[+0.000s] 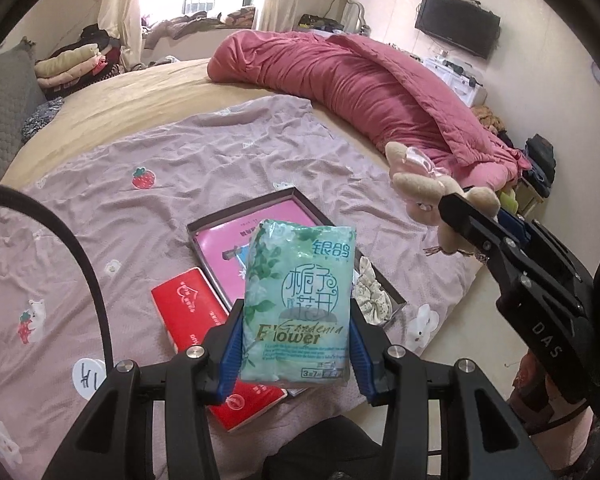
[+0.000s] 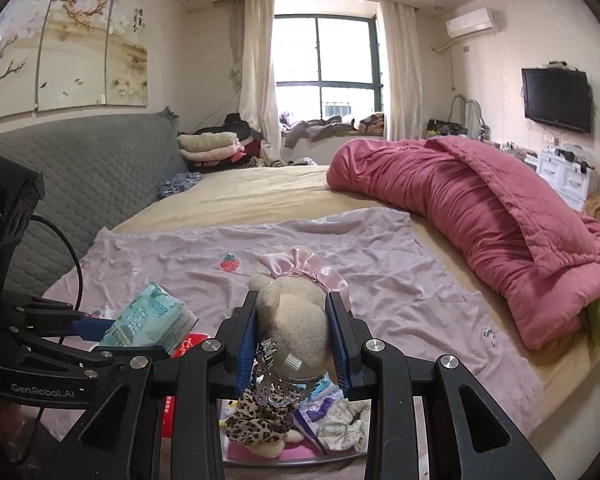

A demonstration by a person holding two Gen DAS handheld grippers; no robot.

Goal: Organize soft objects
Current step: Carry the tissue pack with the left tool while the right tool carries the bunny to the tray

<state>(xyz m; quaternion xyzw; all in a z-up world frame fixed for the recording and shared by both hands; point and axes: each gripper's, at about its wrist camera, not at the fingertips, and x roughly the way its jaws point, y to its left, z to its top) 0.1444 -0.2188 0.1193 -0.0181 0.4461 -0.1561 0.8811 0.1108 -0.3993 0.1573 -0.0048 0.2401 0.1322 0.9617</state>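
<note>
The left gripper has its fingers pressed on a green tissue pack, held above the bed — over a red tissue pack and an open box on the lilac sheet. The right gripper has its fingers clamped on a beige plush toy with a pink satin frill, over the box.
</note>
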